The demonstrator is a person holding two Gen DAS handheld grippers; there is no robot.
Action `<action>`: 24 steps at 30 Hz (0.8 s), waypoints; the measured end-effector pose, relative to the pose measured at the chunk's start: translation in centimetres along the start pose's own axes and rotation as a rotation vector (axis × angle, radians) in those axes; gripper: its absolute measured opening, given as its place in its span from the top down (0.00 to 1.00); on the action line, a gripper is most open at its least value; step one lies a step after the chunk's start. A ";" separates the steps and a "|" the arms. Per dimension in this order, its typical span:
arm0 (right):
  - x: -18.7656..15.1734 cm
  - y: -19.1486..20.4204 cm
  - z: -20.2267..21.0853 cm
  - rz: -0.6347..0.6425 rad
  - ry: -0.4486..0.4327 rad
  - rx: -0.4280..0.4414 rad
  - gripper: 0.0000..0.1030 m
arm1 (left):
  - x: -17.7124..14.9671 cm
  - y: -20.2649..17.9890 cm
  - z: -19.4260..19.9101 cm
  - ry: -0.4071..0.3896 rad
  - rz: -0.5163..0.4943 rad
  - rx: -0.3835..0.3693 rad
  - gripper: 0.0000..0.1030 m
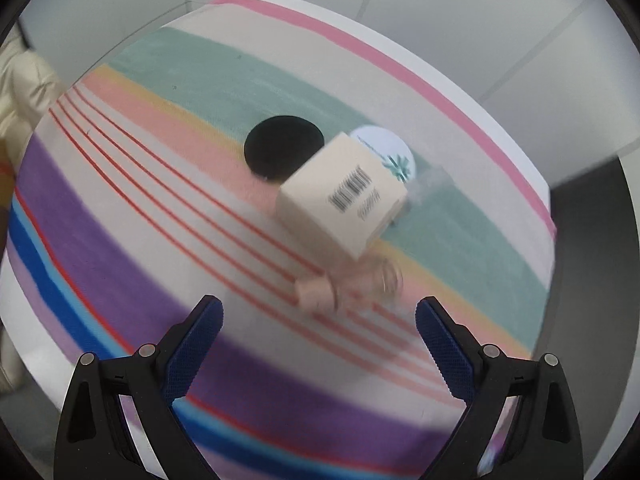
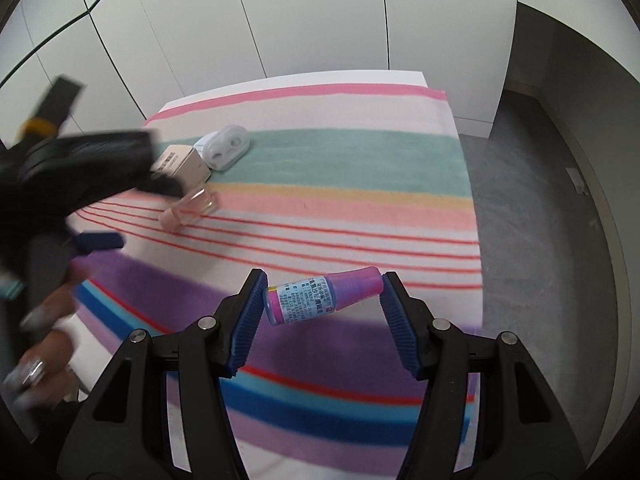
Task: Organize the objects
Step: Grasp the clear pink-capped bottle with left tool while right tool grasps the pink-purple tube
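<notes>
1. The right tongs (image 2: pixel 322 300) hold a small pink bottle (image 2: pixel 320 294) end to end between the blue pads, above the striped surface (image 2: pixel 360 152).
2. The left tongs (image 1: pixel 318 320) stand wide and empty; a blurred pinkish vial (image 1: pixel 344 286) lies just ahead of them, with a box (image 1: pixel 344 196), a black disc (image 1: pixel 282 152) and a white case (image 1: pixel 386 150) beyond.
3. Judgement: keep the squeeze steady, since the endwise hold could slip, and lower the bottle beside the group.
4. Open cloth lies ahead of the right tongs; the surface's edge drops off to their right.
</notes>
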State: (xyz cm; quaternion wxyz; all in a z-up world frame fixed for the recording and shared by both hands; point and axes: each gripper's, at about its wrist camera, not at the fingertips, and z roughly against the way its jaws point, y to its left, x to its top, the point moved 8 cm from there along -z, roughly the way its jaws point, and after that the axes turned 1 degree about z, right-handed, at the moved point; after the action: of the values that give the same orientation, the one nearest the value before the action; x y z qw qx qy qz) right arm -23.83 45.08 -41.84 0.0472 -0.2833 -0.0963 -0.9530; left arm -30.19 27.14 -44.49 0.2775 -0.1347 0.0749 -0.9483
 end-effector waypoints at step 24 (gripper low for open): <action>-0.2 1.3 -0.1 -0.047 0.027 0.051 0.41 | -1.1 0.7 0.3 -0.061 -0.206 0.140 0.38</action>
State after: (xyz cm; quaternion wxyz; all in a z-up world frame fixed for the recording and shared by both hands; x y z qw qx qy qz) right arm -23.53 43.77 -41.76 0.0333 -0.2666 -0.1263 -0.9549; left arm -28.81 27.14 -44.64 0.1897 -0.1506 -0.0143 -0.9701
